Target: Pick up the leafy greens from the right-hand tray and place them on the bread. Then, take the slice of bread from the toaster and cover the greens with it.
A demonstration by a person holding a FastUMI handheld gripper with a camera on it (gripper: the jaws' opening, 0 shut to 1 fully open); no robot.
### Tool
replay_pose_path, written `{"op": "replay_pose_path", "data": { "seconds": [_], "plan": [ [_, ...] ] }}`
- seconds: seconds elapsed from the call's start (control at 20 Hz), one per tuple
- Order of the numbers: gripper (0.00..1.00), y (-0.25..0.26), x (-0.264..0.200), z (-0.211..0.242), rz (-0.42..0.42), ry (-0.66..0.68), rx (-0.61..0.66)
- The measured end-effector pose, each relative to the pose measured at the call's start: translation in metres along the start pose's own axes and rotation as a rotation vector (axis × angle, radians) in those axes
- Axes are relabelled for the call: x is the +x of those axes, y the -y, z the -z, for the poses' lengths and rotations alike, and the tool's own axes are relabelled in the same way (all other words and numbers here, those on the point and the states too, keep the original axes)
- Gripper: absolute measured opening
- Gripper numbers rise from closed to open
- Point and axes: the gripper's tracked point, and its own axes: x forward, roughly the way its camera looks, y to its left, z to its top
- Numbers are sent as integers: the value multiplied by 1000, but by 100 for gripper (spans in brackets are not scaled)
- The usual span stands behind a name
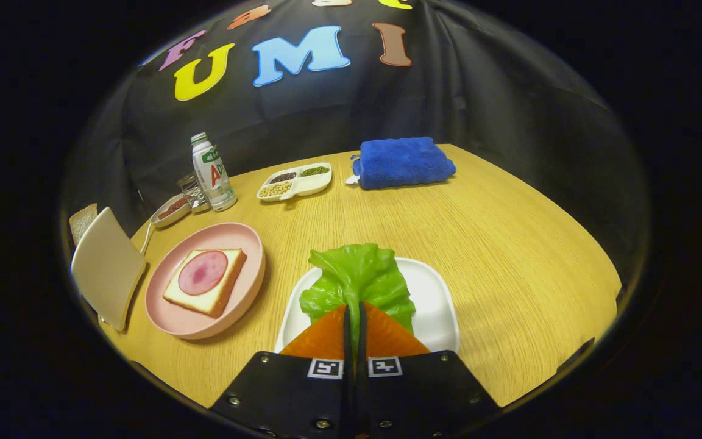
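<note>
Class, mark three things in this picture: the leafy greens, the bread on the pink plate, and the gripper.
leafy greens (pixel 357 274), gripper view, middle of the leaf.
bread (pixel 206 296), gripper view, bare crust edge beside the ham.
gripper (pixel 354 308), gripper view, between its fingertips, closed on the leaf's stem.

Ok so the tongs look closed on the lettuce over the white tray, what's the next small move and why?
Probably lift straight up, then carry it toward the pink plate. The tongs appear pinched on the near edge of the lettuce leaf, which lies over the white tray. The bread with ham sits on that plate, beside the tray on the toaster side.
</note>
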Motion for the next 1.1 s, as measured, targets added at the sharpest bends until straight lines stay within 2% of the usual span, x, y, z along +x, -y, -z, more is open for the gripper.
{"op": "replay_pose_path", "data": {
  "seconds": [0.25, 0.65, 0.95, 1.1],
  "plan": [
    [1, -26, -14, -22, -38, 47, -20],
    [1, -115, -17, -48, -170, 85, -130],
    [1, -175, -12, -53, -270, 85, -179],
    [1, -198, 0, -40, -312, 28, -173]
  ]
}}
